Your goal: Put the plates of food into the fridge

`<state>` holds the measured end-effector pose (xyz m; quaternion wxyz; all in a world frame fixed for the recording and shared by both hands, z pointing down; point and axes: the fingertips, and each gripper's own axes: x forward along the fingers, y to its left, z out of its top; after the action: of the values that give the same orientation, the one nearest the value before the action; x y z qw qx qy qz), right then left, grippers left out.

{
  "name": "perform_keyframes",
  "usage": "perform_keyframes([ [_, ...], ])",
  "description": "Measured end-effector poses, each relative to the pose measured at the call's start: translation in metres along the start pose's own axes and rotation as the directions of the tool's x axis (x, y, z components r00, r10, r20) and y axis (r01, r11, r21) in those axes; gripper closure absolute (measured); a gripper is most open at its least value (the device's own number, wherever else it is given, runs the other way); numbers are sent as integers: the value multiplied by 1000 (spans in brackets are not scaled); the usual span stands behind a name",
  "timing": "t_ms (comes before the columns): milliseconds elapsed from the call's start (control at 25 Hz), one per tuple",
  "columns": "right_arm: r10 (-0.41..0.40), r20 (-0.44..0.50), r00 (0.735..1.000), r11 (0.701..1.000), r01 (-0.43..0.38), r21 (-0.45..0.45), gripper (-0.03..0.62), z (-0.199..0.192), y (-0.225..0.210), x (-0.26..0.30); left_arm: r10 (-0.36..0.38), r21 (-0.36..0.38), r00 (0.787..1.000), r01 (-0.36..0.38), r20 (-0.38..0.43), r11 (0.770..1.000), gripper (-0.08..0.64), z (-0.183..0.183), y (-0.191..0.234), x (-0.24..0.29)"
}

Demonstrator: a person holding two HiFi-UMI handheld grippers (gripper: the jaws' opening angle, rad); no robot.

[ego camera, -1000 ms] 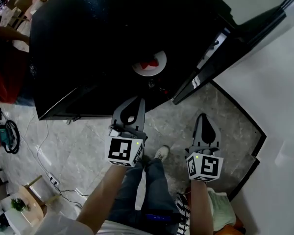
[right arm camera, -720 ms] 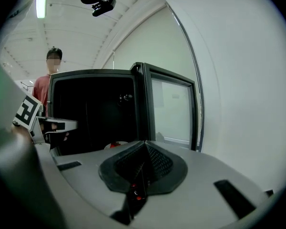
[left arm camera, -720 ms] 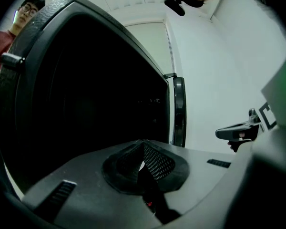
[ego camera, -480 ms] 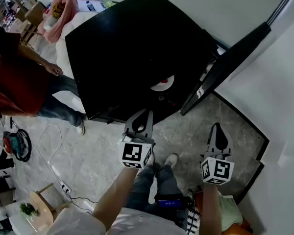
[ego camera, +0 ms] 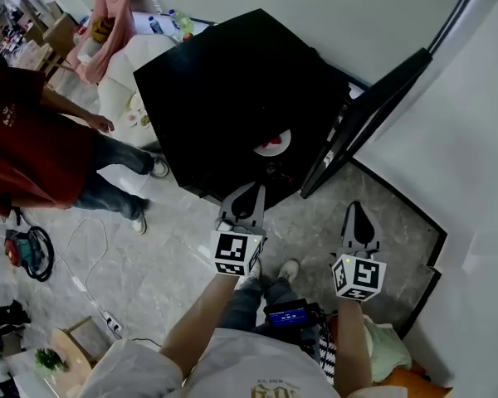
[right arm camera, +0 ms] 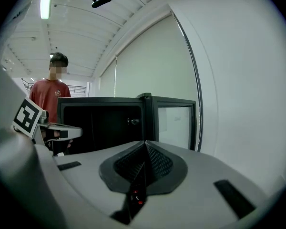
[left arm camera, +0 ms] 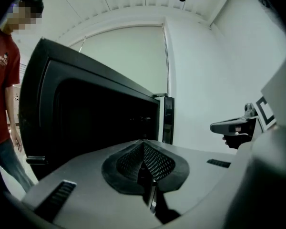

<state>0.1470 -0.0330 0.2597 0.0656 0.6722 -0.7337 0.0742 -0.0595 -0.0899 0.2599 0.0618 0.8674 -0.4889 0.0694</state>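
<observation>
Your left gripper (left arm camera: 144, 149) has its jaws clenched together with nothing between them. Your right gripper (right arm camera: 144, 149) is the same, pressed closed and empty. Straight ahead of both sets of tips stands a black fridge (right arm camera: 100, 123), with its door (right arm camera: 174, 120) swung open ahead and to the right of the right jaws. Only the head view shows the white plate (ego camera: 272, 143) of red food, which sits in the fridge's dark front. It is ahead of the left jaws' tips and apart from them. Both gripper views show only blackness inside the fridge. Each gripper view catches the other gripper off to its side, level with its own jaws. A person (ego camera: 25, 139) in a red shirt stands well to the left of the left jaws. The small chest print on the shirt is too small to read. The marker cubes (ego camera: 236, 253) behind the jaws carry black-and-white squares but no words, and no brand can be read on the fridge.
</observation>
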Motion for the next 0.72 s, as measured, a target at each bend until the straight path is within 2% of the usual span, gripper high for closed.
perform_keyframes([
  [160, 17, 49, 999, 999, -19, 34, 581, 19, 14, -7, -13, -8, 1000, 14, 16, 1000, 554, 14, -8, -15],
  [400, 59, 66, 996, 998, -58, -20, 581, 42, 41, -10, -1, -13, 1000, 1, 20, 1000, 554, 29, -2, -32],
  [560, 53, 94, 994, 999, -54, 7, 582, 60, 41, -13, -16, -5, 999, 16, 34, 1000, 554, 44, -2, -33],
  [720, 54, 114, 992, 998, -58, 36, 583, 67, 44, -17, 1, -68, 999, 2, 49, 998, 554, 55, 2, -41],
])
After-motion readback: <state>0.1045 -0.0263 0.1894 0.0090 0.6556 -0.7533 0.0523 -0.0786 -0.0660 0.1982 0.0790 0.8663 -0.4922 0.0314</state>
